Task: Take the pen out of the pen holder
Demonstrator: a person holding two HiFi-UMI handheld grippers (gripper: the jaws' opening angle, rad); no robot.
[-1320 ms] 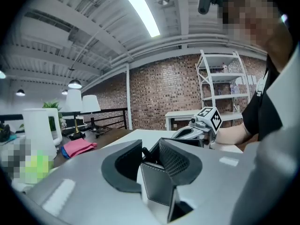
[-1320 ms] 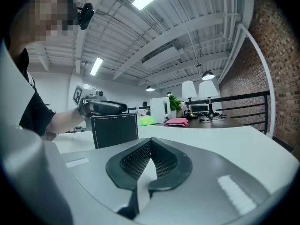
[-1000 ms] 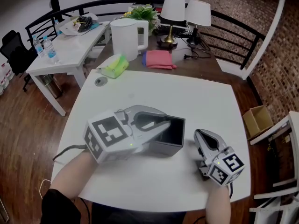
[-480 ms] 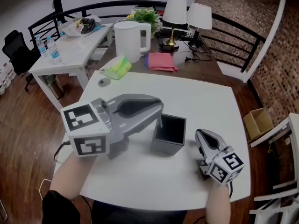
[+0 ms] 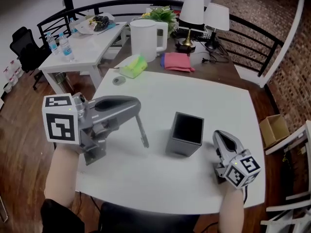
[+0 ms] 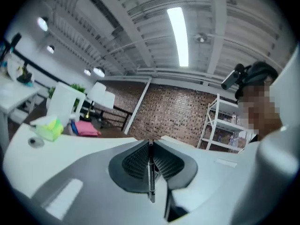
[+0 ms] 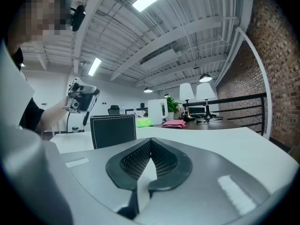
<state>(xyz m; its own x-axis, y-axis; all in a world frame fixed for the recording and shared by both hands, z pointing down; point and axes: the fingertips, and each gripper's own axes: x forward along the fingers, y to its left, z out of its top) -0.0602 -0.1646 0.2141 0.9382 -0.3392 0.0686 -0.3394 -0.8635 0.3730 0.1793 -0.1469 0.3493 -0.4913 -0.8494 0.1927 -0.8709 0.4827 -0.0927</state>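
Note:
A dark square pen holder (image 5: pixel 187 134) stands upright near the middle of the white table (image 5: pixel 204 96). My left gripper (image 5: pixel 137 111) is held above the table, left of the holder, and points level. Its jaws have just been closing and are shut on a thin dark pen (image 5: pixel 142 131), which hangs down from the tips, clear of the holder. In the left gripper view the pen (image 6: pixel 151 172) runs between the pads of the left gripper (image 6: pixel 150 142). My right gripper (image 5: pixel 217 136) rests shut and empty just right of the holder. The right gripper view shows the holder (image 7: pixel 114 130) ahead of the right gripper (image 7: pixel 151 140).
Beyond the table's far edge a brown desk carries a white jug (image 5: pixel 147 38), a green pack (image 5: pixel 133 66), a pink cloth (image 5: pixel 177 61) and two lamps (image 5: pixel 204 14). A white side table (image 5: pixel 80 45) with bottles stands far left. A black railing (image 5: pixel 252 33) runs behind.
My left gripper has moved left and up from over the holder, rolling as it went. The pen has come out of the holder with it. The right gripper has stayed put.

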